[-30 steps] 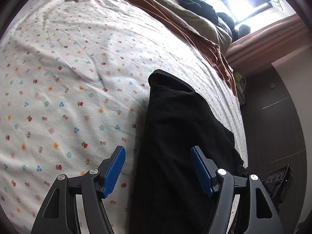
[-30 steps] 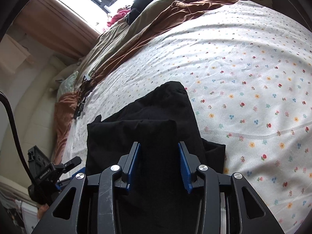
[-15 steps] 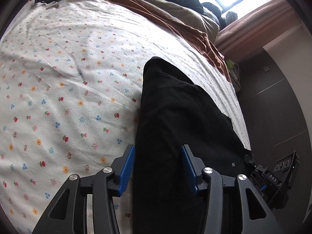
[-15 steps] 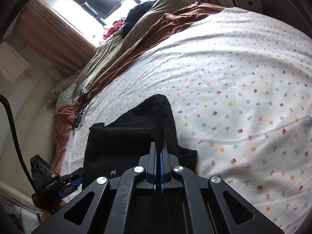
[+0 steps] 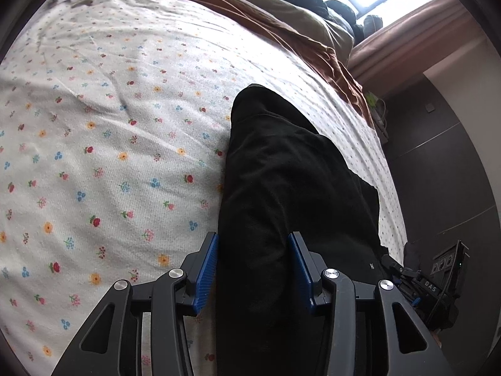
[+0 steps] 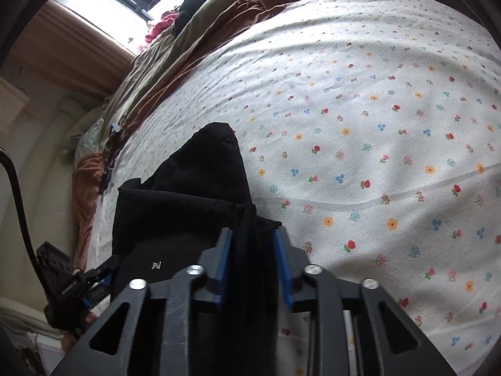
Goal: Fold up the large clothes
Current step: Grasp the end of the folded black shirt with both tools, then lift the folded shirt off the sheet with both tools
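A black garment lies folded lengthwise on the flowered bed sheet, near the bed's edge. My left gripper straddles its near end. The left pad sits against the cloth's edge and the right pad on top, with a bulk of cloth pinched between them. In the right wrist view the same garment shows a small white logo. My right gripper is over its near right edge. Its jaws are opening, and a raised ridge of black cloth stands loose between the pads.
A brown and olive quilt with dark clothes piled on it lies at the far side under a bright window. The other hand-held gripper shows at the frame edge. Dark floor lies beyond the bed edge.
The left jaws narrowed onto the garment's near end and stayed there. The right jaws closed fully on a fold of cloth, then parted again, leaving the fold between them.
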The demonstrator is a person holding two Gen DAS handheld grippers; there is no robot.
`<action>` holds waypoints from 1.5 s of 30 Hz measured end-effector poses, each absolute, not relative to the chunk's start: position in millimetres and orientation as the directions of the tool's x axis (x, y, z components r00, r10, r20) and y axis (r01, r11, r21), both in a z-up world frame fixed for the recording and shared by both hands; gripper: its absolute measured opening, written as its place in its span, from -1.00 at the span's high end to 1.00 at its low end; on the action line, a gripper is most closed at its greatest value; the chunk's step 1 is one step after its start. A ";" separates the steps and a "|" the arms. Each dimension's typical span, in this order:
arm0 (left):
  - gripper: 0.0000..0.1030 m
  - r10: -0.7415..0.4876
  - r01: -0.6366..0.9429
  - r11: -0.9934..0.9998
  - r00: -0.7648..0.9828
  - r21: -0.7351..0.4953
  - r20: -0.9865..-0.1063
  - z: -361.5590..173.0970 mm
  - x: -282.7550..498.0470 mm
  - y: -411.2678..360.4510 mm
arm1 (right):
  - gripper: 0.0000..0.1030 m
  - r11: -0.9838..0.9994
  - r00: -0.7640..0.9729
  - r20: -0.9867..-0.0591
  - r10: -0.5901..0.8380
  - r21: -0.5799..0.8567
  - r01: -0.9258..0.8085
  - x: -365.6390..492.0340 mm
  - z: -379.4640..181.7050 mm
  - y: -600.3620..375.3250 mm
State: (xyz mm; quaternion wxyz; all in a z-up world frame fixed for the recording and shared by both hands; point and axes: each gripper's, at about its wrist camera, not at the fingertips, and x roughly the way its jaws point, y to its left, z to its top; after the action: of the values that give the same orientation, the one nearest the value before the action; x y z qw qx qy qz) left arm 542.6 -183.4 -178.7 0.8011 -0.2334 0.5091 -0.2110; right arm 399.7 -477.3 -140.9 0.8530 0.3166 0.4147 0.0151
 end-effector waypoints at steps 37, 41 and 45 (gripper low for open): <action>0.18 -0.655 0.066 0.729 0.359 -0.681 -0.665 -188.3 533.8 -175.1 | 0.62 0.554 0.524 -0.444 0.726 0.830 -0.065 436.2 -166.3 -441.9; 0.26 -0.662 0.090 0.720 0.386 -0.688 -0.642 -174.8 520.6 -171.7 | 0.66 0.590 0.549 -0.450 0.704 0.801 -0.100 423.2 -135.2 -427.5; 0.30 -0.666 0.132 0.712 0.436 -0.689 -0.605 -151.7 500.1 -166.5 | 0.66 0.618 0.582 -0.442 0.683 0.774 -0.138 402.1 -103.7 -416.7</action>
State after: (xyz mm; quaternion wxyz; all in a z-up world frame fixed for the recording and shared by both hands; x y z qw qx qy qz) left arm 500.1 -166.5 -151.7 0.7980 -0.2851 0.4685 -0.2499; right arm 402.1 -416.7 -103.7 0.8145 0.3572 0.3815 0.2518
